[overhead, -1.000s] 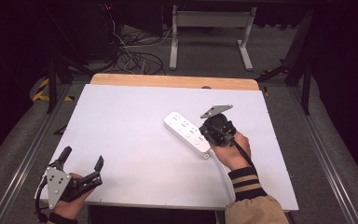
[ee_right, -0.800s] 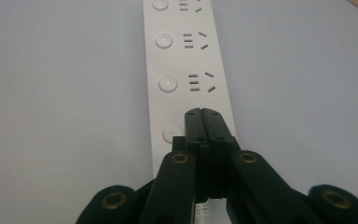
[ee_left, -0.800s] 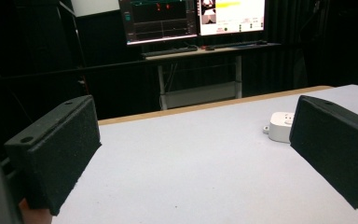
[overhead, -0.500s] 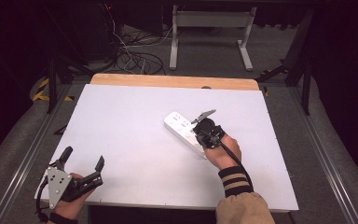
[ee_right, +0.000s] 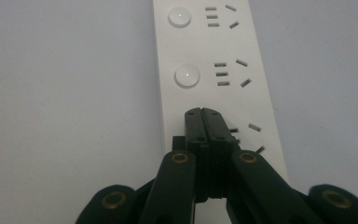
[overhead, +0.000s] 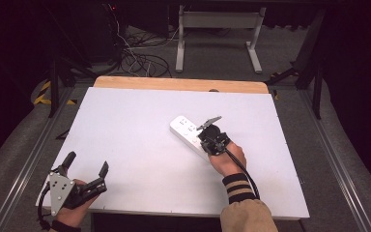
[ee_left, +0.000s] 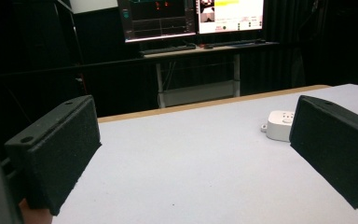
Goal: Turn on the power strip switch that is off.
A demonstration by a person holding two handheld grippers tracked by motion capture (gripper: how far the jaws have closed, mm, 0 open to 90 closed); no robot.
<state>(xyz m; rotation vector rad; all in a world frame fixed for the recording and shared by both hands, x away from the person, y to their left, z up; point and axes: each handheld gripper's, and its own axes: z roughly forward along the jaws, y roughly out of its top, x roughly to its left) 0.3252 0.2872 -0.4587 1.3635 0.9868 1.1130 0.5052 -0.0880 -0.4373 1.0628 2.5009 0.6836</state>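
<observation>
Moving in from the strip's near end, the right tongs [ee_right: 204,112] now sit lower and further over the white power strip [overhead: 188,134] than a second ago, their tips pressed together and planted on its face. That strip lies at an angle on the white bench [overhead: 125,125], right of centre, with its row of round switch buttons [ee_right: 187,75] and socket slots facing up. Seen along the right tongs, the closed jaws come down where the nearest button would sit in line with the two visible ones, which suggests the tips are shut to form a single blunt point for pushing a switch rather than for grasping; whether the button is actually depressed cannot be told. The person's right hand [overhead: 227,158] steadies the tool from behind, cable trailing over a striped cuff [overhead: 236,187]. At the bench's near left corner, the left tongs [overhead: 84,166] have not shifted, jaws spread wide and holding nothing, apparently parked clear. Monitors [ee_left: 191,16] glow beyond the far edge.
</observation>
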